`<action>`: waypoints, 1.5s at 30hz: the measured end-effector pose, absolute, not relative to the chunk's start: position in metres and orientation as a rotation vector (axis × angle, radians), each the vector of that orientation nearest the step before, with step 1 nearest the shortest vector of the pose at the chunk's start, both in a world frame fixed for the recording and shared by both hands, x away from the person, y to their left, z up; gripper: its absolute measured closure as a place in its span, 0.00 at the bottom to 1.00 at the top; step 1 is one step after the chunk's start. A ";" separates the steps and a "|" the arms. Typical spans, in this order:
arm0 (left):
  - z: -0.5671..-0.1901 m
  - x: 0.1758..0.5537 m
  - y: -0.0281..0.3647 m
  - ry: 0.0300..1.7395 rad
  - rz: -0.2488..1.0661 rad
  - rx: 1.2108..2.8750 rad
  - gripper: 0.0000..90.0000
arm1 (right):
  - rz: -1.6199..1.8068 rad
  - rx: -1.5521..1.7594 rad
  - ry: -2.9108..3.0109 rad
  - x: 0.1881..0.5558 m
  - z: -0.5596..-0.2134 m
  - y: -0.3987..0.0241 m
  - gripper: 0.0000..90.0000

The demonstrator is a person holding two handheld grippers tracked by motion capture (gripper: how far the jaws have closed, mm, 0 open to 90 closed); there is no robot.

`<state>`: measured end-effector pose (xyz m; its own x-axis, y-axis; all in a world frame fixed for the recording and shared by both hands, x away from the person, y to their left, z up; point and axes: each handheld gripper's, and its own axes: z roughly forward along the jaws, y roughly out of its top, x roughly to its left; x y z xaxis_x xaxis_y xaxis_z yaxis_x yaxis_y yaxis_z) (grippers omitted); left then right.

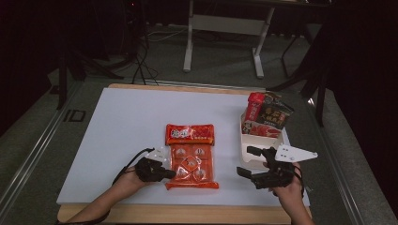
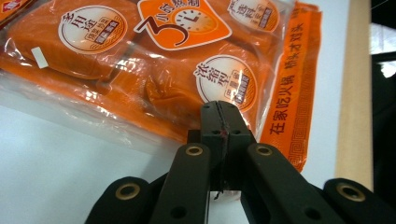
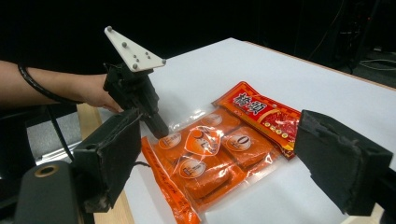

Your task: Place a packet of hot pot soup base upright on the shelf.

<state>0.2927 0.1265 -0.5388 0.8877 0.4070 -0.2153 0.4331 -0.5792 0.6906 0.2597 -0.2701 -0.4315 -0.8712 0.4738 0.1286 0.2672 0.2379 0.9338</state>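
Note:
An orange packet of several wrapped blocks, with a red header, lies flat in the middle of the white sheet. My left gripper is shut, its tip resting on the packet's near left edge. In the left gripper view the jaws meet over the clear film of the packet; whether film is pinched I cannot tell. My right gripper hovers open to the right of the packet. The right gripper view shows its wide jaws, the packet between them farther off, and the left gripper.
A cream box stands at the right with red and dark snack packets upright in it. The white sheet covers a wooden table whose front edge is close. A desk frame stands on the floor behind.

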 end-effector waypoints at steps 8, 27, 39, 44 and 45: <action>-0.513 0.306 0.145 0.680 -0.048 2.120 0.75 | 1.690 0.698 2.311 0.259 -0.432 -0.270 0.16; -0.506 0.351 0.175 0.872 0.059 1.960 0.48 | 1.674 0.691 2.300 0.259 -0.433 -0.269 0.16; -0.530 0.385 0.168 0.987 0.052 1.976 0.47 | 1.658 0.698 2.290 0.258 -0.434 -0.269 0.16; -0.540 0.399 0.169 1.046 0.079 1.978 0.44 | 1.643 0.694 2.296 0.258 -0.434 -0.269 0.16; -0.540 0.399 0.169 1.046 0.079 1.978 0.44 | 1.643 0.694 2.296 0.258 -0.434 -0.269 0.16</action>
<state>0.3988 0.1685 -0.5399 0.6445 0.6962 -0.3161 0.6407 -0.2662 0.7202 0.2576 -0.2689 -0.4343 -0.8603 0.5031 0.0823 0.2403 0.2578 0.9358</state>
